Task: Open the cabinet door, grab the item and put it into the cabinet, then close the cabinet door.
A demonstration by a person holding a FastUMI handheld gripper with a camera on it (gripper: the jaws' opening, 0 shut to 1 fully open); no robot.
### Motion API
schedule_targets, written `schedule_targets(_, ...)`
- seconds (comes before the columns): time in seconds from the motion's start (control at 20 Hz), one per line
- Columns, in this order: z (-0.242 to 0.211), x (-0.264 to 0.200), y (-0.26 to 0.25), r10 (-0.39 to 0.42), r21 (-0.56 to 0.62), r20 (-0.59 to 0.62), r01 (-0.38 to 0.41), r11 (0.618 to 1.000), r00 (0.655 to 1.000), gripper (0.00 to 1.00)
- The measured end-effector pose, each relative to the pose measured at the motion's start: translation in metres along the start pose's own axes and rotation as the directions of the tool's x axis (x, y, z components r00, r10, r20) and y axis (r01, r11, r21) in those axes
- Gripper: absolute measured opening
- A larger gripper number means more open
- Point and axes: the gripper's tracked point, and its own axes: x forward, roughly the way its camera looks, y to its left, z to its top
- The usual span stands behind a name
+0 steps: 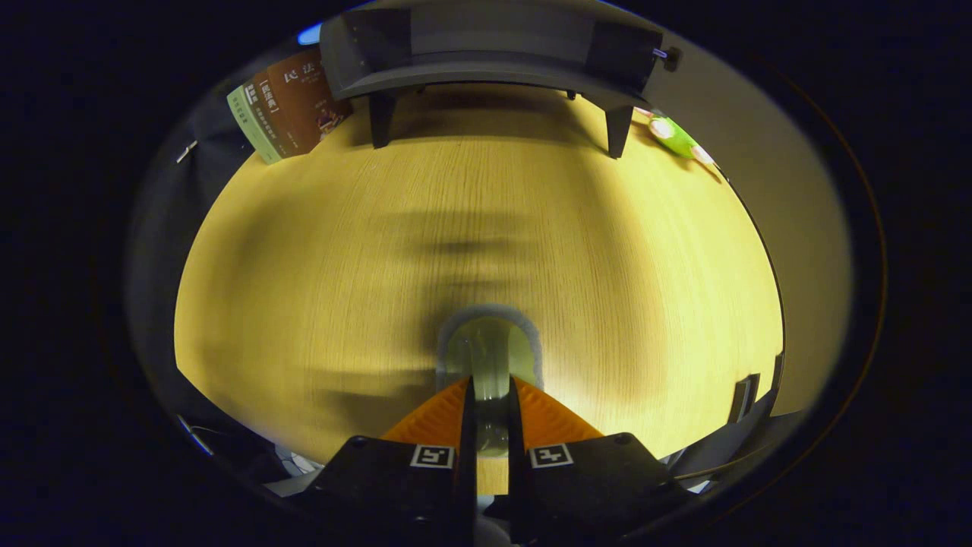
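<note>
My gripper (490, 386) is shut on a clear, glass-like item (490, 346) with a rounded far end. Both fingers press its sides, and it sticks out just ahead of the fingertips, above the wooden tabletop (319, 251). Far beyond the fingers, at the back of the table, stands the dark grey cabinet (486, 53) on short legs. A small knob (670, 55) shows at its right end. I cannot tell how its door stands. The view is blurred by motion.
A row of books (292, 102) leans left of the cabinet. A green and white object (676, 137) lies on the table to the cabinet's right. A dark bracket-like part (744, 396) sits at the table's near right edge.
</note>
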Motion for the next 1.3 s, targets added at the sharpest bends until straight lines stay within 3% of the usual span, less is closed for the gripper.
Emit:
schedule_targets(0.25, 0.013, -0.018, -0.003, -0.016, 0.026, 0.019, 0.016, 1.0, 1.0, 0.21)
schedule_targets(0.55, 0.096, -0.1, -0.003, -0.059, 0.102, 0.233, 0.036, 0.994, 0.971, 0.21)
schedule_targets(0.75, 0.175, -0.179, -0.01, -0.097, 0.183, 0.445, 0.015, 0.983, 0.89, 0.21)
schedule_targets(0.9, 0.226, -0.231, -0.008, -0.093, 0.196, 0.591, -0.031, 0.98, 0.801, 0.21)
schedule_targets(1.2, 0.306, -0.32, -0.032, -0.128, 0.187, 0.76, -0.025, 0.982, 0.638, 0.21)
schedule_targets(1.3, 0.337, -0.337, -0.033, -0.105, 0.152, 0.793, -0.028, 0.988, 0.601, 0.21)
